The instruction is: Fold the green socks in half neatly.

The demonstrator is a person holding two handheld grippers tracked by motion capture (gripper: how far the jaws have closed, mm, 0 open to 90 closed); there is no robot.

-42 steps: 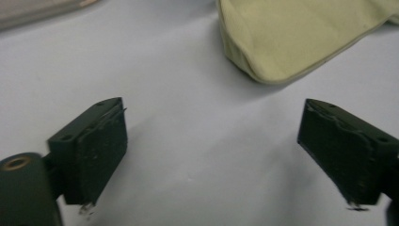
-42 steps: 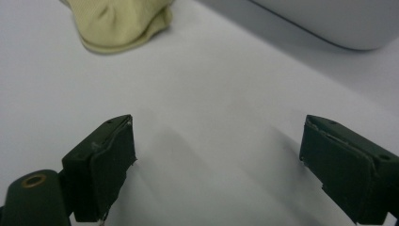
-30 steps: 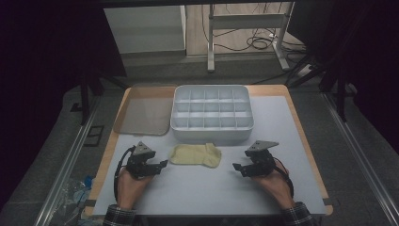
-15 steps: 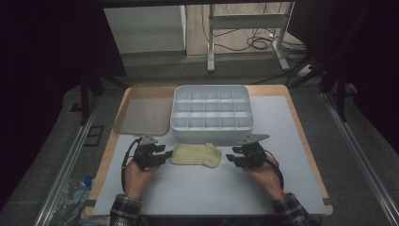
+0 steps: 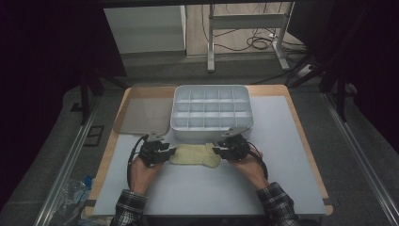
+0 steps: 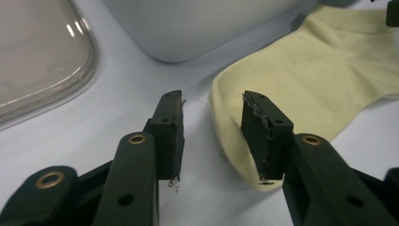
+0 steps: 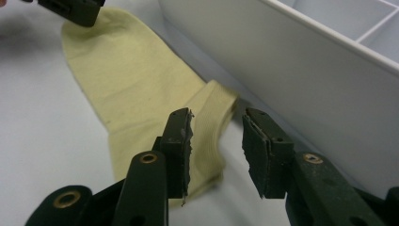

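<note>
A pale yellow sock (image 5: pixel 195 154) lies flat on the white mat, just in front of the compartment box. My left gripper (image 5: pixel 171 151) is at the sock's left end. In the left gripper view the jaws (image 6: pixel 211 127) stand apart after just closing further, with the sock's edge (image 6: pixel 306 70) under the right jaw and no pad pressing it. My right gripper (image 5: pixel 216 150) is at the sock's right end. Its jaws (image 7: pixel 216 141) have also just been closing, and they straddle the sock's narrow end (image 7: pixel 136 80) with a gap on each side.
The white compartment box (image 5: pixel 211 133) stands close behind the sock, its wall near both grippers (image 7: pixel 306 75). A clear lid (image 5: pixel 141 115) lies to its left on the wooden table. The mat in front of the hands is bare.
Both hands have moved inward and away from the person, up to the two ends of the sock. Both pairs of jaws look narrower than before.
</note>
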